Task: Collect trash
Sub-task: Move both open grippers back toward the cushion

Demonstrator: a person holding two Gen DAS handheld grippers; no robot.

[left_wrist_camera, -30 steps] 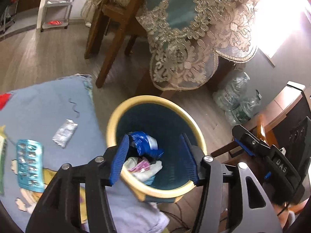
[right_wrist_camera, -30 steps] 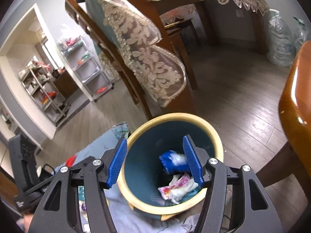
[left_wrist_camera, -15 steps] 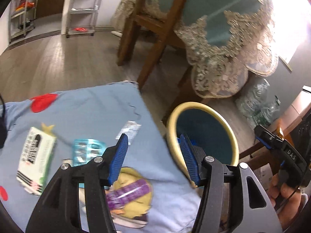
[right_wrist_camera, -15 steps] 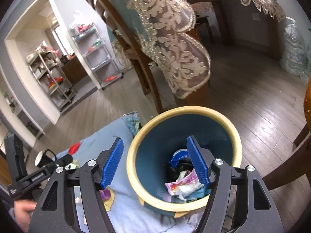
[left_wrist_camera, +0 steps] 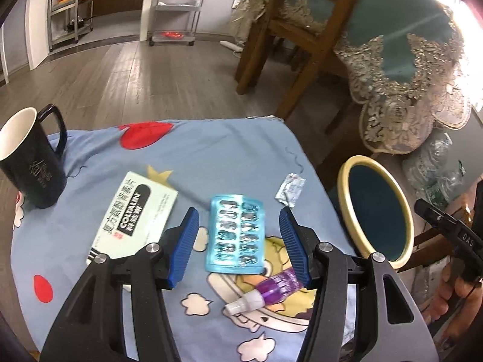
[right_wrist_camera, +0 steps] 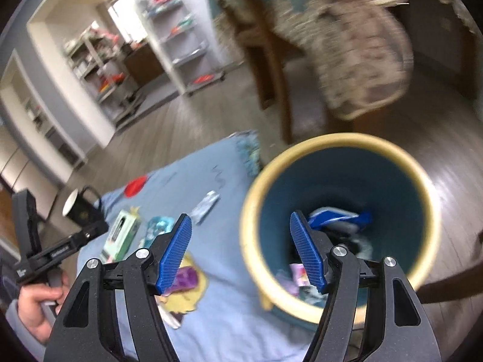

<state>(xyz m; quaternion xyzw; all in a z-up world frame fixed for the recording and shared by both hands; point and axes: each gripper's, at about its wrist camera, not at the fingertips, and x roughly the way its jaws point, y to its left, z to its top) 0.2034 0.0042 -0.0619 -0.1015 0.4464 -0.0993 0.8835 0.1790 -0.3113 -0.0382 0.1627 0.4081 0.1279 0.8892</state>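
Hovering over the blue printed cloth (left_wrist_camera: 211,150), the left gripper (left_wrist_camera: 238,241) has its blue-padded fingers (left_wrist_camera: 184,242) spread wide and holds nothing. Between the two pads, flat on the cloth, lies a light-blue blister pack (left_wrist_camera: 235,235) (pockets look foil-backed, contents not readable). Just left of it sits a pale green medicine box (left_wrist_camera: 132,211) with a black label band, lying flat and angled. Just below the pack, near the right pad, a small purple bottle with a white tip (left_wrist_camera: 265,291) lies on its side. A crumpled silver wrapper (left_wrist_camera: 289,188) rests further off, toward the cloth's right edge. A black mug (left_wrist_camera: 30,163) with a white interior stands upright at the far left of the cloth. Beside the cloth on the right stands the trash bin (left_wrist_camera: 344,181), yellow rim, dark teal inside. The right wrist view is motion-blurred. The right gripper (right_wrist_camera: 241,253) is also spread apart and empty, with its right pad seen against the mouth of the same trash bin (right_wrist_camera: 256,199). Inside the bin: a blue-and-white wrapper (right_wrist_camera: 338,215) and some pinkish paper scraps (right_wrist_camera: 299,274) at the bottom (detail smeared, cannot identify further). A hand (right_wrist_camera: 39,304) gripping the other tool's handle shows at lower left of that view.
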